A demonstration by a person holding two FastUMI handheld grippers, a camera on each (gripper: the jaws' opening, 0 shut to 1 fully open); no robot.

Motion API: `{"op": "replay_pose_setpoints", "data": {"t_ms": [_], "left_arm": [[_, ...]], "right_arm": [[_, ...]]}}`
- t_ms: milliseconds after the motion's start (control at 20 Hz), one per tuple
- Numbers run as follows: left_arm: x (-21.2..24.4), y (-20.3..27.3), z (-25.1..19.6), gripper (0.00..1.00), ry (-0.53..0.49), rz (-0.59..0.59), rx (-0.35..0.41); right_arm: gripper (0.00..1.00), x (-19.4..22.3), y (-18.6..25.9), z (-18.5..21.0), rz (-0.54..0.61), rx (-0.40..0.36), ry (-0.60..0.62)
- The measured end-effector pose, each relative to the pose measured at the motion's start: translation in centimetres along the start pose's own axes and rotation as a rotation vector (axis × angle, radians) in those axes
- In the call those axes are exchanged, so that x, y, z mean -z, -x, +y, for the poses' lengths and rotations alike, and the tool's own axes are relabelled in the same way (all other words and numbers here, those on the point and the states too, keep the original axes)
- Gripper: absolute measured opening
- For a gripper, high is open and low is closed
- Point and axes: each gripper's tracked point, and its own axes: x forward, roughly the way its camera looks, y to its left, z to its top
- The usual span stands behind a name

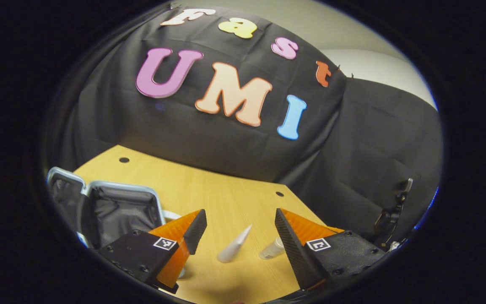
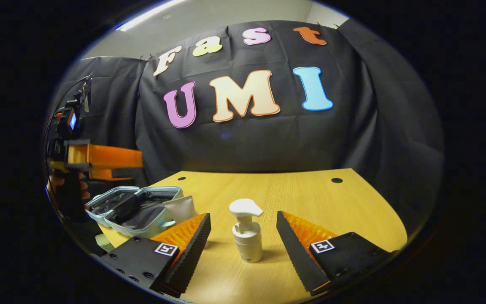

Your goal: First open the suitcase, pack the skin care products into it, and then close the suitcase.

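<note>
- In the left gripper view, the left gripper (image 1: 240, 226) is seen spread wide above the wooden table (image 1: 209, 185), with nothing held between its fingers.
- A white tube (image 1: 233, 245) is seen lying on the table in the gap between those fingers; its lower end is blurred.
- A small clear bottle (image 1: 271, 249) lies just beside the tube, partly hidden behind one finger.
- The suitcase (image 1: 118, 209) lies open at the table's left; its near part is cut off by the gripper body and the edge of the view.
- In the right gripper view, the right gripper (image 2: 243, 228) is likewise spread apart and empty.
- A white pump bottle (image 2: 247, 232) stands upright on the table between its fingers, touched by neither.
- The open suitcase (image 2: 135, 209) is seen at the left, a white tube (image 2: 180, 209) leaning at its near edge; what lies inside cannot be made out.
- The left gripper (image 2: 103, 162) and the hand (image 2: 68, 185) holding it are seen above the suitcase, half in shadow.
</note>
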Motion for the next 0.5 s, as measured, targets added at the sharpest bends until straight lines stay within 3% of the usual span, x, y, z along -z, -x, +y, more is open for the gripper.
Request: {"op": "replay_pose_setpoints", "data": {"t_ms": [200,500], "left_arm": [[5.9,-4.1,0.5,0.96,0.067,0.075,-0.022],[11.0,-6.7,2.7,0.94,0.067,0.159,-0.101]], "right_arm": [[0.98,1.5,-1.2,-0.5,0.022,-0.029,-0.013],[0.98,3.6,-3.2,-1.0,0.075,-0.058,0.008]]}}
